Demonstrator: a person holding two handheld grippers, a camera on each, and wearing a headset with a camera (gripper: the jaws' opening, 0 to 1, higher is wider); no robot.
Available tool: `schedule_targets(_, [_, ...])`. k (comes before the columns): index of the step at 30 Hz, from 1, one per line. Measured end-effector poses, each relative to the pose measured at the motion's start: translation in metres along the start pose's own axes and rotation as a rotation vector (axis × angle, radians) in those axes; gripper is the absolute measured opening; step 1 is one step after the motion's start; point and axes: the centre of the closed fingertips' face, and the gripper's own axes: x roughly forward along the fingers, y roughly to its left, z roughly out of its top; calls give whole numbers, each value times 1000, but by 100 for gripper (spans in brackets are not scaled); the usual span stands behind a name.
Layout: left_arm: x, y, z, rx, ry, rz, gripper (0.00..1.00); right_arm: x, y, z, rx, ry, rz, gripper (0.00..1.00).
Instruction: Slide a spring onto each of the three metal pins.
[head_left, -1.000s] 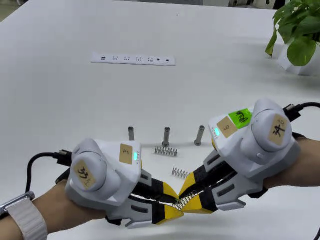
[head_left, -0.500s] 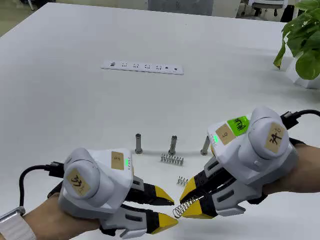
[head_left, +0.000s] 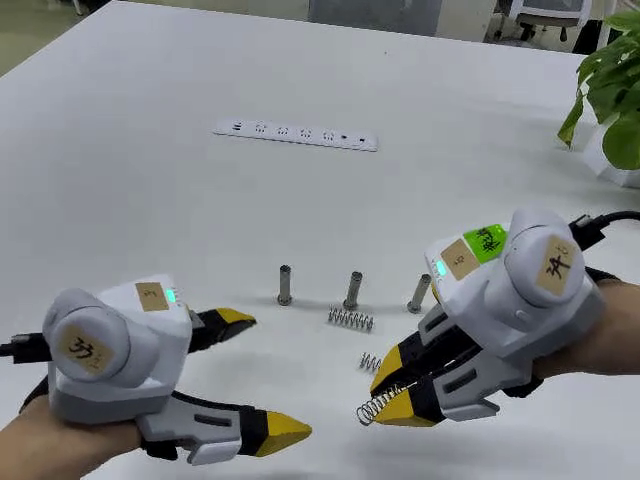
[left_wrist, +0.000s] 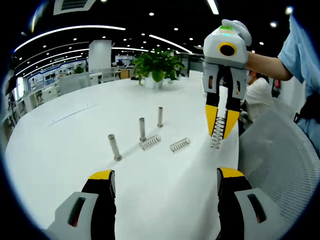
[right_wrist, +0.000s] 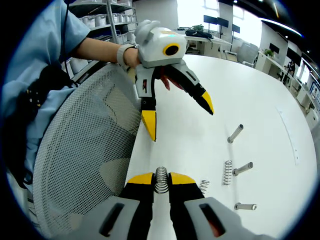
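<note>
Jaws of the right gripper (head_left: 389, 390) sit nearly closed on 1 spring (head_left: 372, 407), whose free end pokes out left past the yellow tips. That gripper is at the near right, angled left and slightly down over the table (head_left: 150, 200). At the near left, the left gripper (head_left: 265, 375) points right, its jaws spread wide with nothing between them. Beyond both, 3 pins (head_left: 353, 290) stand upright in a row. 2 loose springs (head_left: 350, 319) lie flat: 1 just near of the middle pin, 1 close to the right gripper's tips.

pins (head_left: 353, 290): dull grey metal | springs (head_left: 350, 319): shiny wire | table (head_left: 150, 200): matt white
</note>
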Motion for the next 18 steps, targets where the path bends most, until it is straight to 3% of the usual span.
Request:
schedule_targets(3, [-5, 12, -2, -20, -9, 39, 93, -1, -2, 0, -7, 9, 2, 12])
schedule_targets(6, [-6, 13, -1, -27, -12, 62, 100, -2, -5, 1, -13, 15, 3, 12])
schedule_targets(10, [-8, 17, 2, -34, -30, 90, 100, -3, -10, 2, -25, 26, -2, 12])
schedule_targets(18, [-9, 19, 6, -35, -50, 99, 100, -7, -41, 12, -71, 38, -73, 12])
